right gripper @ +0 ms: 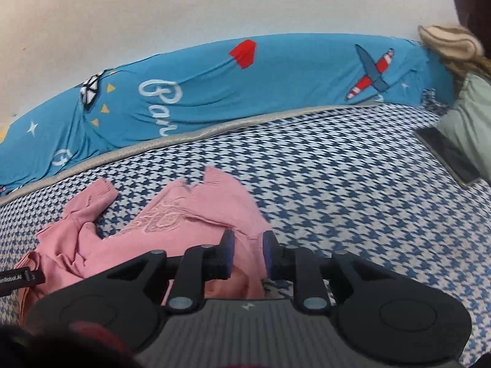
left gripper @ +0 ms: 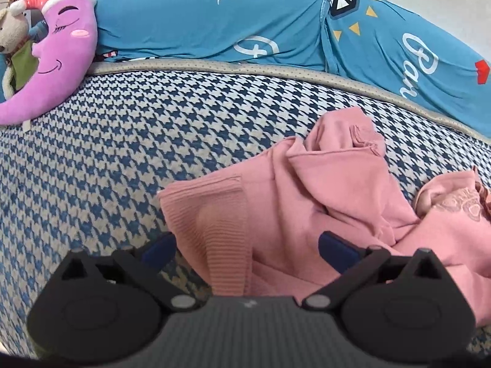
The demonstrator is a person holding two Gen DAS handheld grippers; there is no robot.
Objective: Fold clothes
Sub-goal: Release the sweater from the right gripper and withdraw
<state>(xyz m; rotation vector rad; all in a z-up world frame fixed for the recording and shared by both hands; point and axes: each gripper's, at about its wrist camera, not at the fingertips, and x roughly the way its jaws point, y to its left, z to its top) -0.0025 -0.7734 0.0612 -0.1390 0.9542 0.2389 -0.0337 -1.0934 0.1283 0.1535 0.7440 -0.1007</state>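
Houndstooth bed (left gripper: pixel 107 153), pink sweater (left gripper: pixel 276 190) between left hand-held gripper (left gripper: pixel 245 245) fingers.

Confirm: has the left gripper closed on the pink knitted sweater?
No: the left gripper is open, the pink knitted sweater lying loose between its fingers.

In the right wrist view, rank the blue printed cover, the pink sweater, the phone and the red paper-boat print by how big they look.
1. blue printed cover, spanning nearly the whole width.
2. pink sweater; it lies close to the camera, which enlarges it.
3. phone, partly cut off at the edge.
4. red paper-boat print, plainly smallest.
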